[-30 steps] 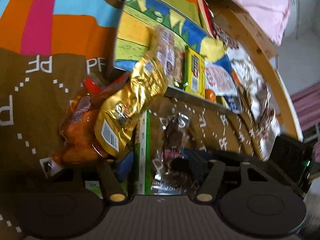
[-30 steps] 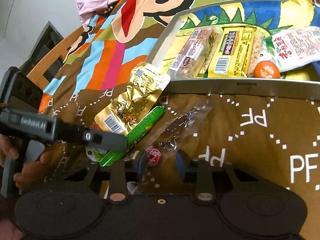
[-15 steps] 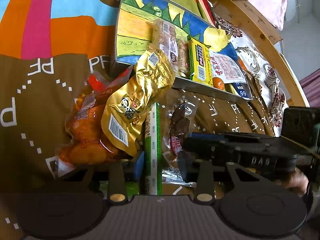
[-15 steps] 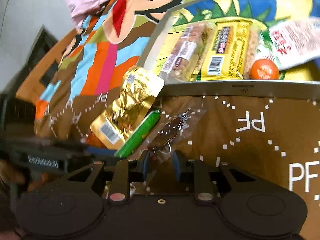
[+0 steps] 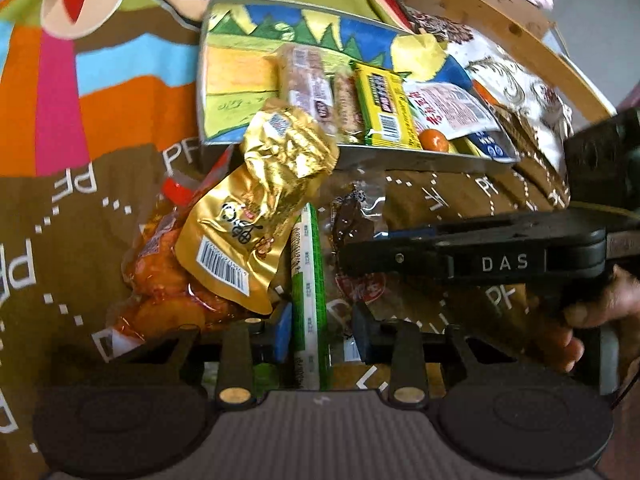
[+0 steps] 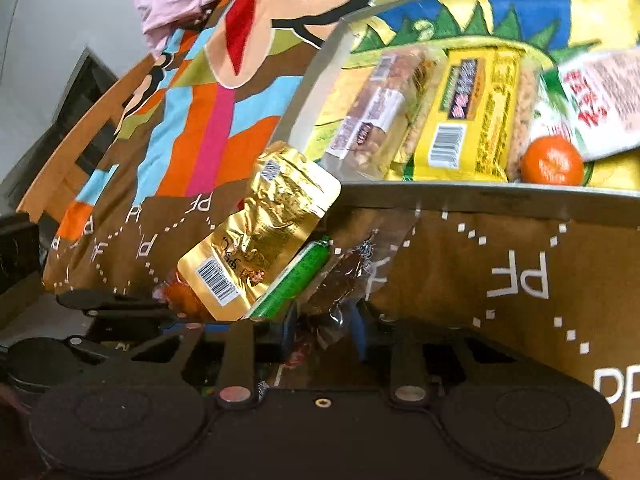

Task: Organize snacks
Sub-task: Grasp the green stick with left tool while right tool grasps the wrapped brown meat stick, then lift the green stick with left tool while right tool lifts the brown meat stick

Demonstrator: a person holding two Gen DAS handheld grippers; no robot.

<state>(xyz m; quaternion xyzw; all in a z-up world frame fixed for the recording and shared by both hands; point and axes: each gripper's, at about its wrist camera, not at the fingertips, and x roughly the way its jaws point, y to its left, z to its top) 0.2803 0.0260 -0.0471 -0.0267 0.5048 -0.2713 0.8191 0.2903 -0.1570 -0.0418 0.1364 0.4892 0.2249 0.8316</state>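
My left gripper (image 5: 320, 328) is closed on the green stick snack (image 5: 309, 276), which runs between its fingers. My right gripper (image 6: 324, 330) is closed on the clear wrapper of dark dried meat (image 6: 352, 276); it shows as a black bar in the left wrist view (image 5: 460, 256), over the same wrapper (image 5: 356, 216). A gold foil pouch (image 5: 256, 216) (image 6: 260, 240) leans on the tray's near wall, over an orange-red pack (image 5: 160, 280). The metal tray (image 6: 460, 196) (image 5: 400, 156) holds snack bars.
In the tray lie a clear nut bar (image 6: 380, 112), a yellow bar (image 6: 468, 120), a small orange (image 6: 552, 160) and a white-red pouch (image 6: 604, 100). A patterned cloth (image 6: 500, 280) covers the surface. A wooden curved rail (image 5: 520, 40) runs at the far right.
Both grippers moved in and closed: the left around the green stick, the right around the dark-meat wrapper. The right gripper slid further across the left view.
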